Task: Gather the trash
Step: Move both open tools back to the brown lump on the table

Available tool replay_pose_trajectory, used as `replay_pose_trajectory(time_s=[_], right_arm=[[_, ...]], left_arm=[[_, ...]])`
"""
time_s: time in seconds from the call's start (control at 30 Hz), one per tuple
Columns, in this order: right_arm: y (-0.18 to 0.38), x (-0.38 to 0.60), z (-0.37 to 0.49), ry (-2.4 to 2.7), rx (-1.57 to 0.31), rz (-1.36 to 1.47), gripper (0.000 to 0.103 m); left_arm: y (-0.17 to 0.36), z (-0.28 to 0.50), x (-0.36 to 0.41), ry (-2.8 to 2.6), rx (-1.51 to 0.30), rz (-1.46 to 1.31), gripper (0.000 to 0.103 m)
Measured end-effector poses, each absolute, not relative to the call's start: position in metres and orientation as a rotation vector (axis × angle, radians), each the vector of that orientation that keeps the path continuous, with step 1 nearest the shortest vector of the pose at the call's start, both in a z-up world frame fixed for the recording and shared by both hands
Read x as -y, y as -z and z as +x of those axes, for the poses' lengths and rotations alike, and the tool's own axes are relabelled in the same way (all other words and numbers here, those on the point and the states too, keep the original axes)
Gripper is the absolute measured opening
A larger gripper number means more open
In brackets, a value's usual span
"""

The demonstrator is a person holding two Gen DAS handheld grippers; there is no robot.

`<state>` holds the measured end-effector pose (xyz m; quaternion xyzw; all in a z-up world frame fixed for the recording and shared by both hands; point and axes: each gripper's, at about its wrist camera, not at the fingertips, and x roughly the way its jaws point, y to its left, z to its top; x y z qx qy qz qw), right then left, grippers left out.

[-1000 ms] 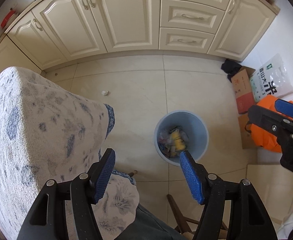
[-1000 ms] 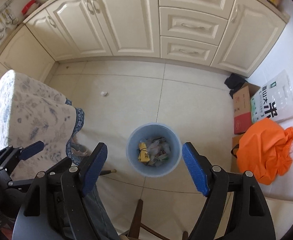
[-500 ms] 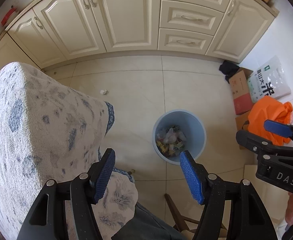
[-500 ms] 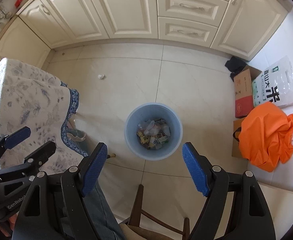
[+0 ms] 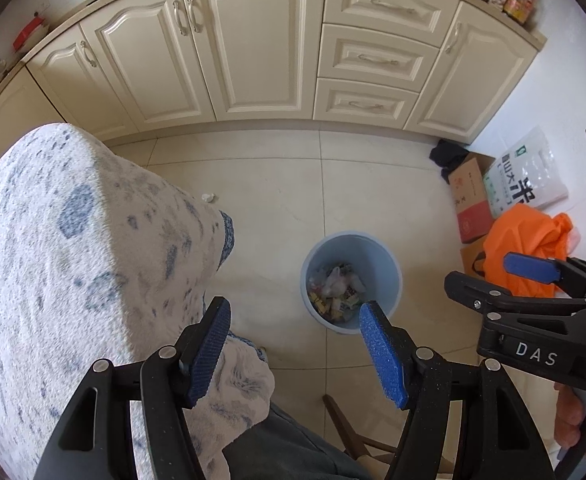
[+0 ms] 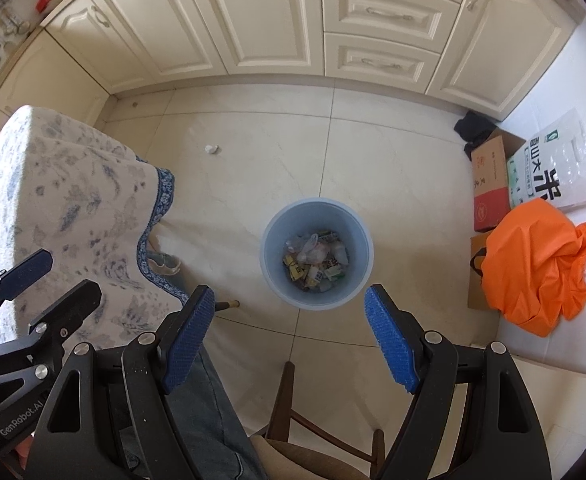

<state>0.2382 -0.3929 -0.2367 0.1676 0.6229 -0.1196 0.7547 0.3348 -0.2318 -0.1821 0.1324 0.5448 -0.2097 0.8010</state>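
A light-blue trash bin (image 5: pixel 373 256) (image 6: pixel 353 232) stands on the tiled floor, holding several crumpled wrappers and packets (image 5: pixel 335 292) (image 6: pixel 313 260). A small white scrap (image 5: pixel 208 197) (image 6: pixel 211 148) lies on the floor beyond the table's corner. My left gripper (image 5: pixel 293 312) hangs high over the floor, just left of the bin, open and empty. My right gripper (image 6: pixel 290 298) hovers above the bin's near side, also open with nothing between its blue pads. Each gripper shows at the edge of the other's view.
A table under a blue-flowered cloth (image 5: pixel 73 240) (image 6: pixel 65 184) fills the left. An orange bag (image 6: pixel 533 264), cardboard boxes (image 6: pixel 491 184) and a white rice sack (image 6: pixel 549 172) sit along the right wall. Cream cabinets (image 5: pixel 253 48) line the back. A wooden chair (image 6: pixel 285 392) is below.
The left wrist view has pulled up and back, so the bin looks smaller and farther. The right gripper sits lower in that view. In the right wrist view the bin has slid toward the cabinets.
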Motion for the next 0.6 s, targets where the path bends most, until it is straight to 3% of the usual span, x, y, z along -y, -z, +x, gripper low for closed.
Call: replay_pose_trajectory(time_s=[0.6], right_arm=[[0.183, 0.305, 0.258, 0.134, -1.278, 0.247, 0.079]], left_arm=[[0.116, 0.262, 0.107, 0.347, -1.057, 0.159, 0.063]])
